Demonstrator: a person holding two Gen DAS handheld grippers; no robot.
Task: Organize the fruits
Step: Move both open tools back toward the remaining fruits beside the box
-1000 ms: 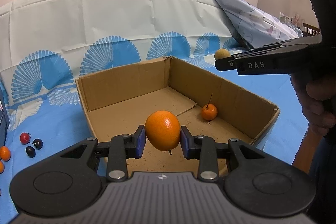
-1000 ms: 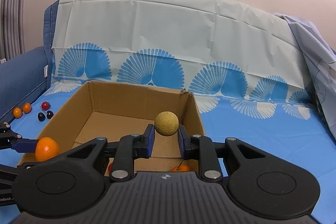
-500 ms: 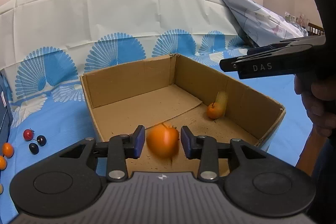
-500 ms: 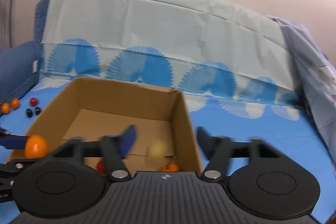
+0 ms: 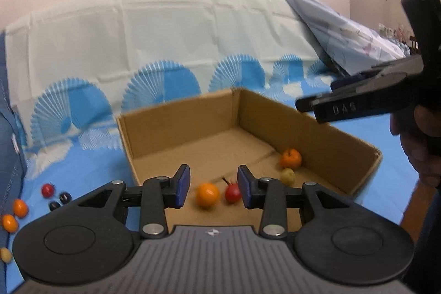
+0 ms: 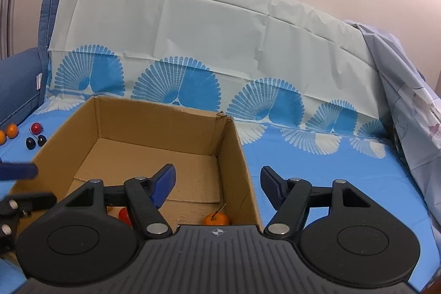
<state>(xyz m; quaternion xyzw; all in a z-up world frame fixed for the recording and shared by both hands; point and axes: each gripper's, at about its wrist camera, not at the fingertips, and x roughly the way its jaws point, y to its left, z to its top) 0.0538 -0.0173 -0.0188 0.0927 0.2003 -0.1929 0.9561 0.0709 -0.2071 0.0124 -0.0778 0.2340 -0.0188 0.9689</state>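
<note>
Both grippers, left (image 5: 213,185) and right (image 6: 217,185), are hanging wide and empty, their fruits now lying inside the cardboard box (image 5: 341,139).

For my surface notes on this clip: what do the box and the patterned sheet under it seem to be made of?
The box looks like plain brown corrugated cardboard, matte: a torn, frayed corner and creased flaps on its floor suggest that. The patterned sheet looks like a thin plastic or coated tablecloth with a slight sheen: it holds sharp grid-like fold creases and bears printed blue fans. Plastic or paper I cannot settle from the look.
</note>
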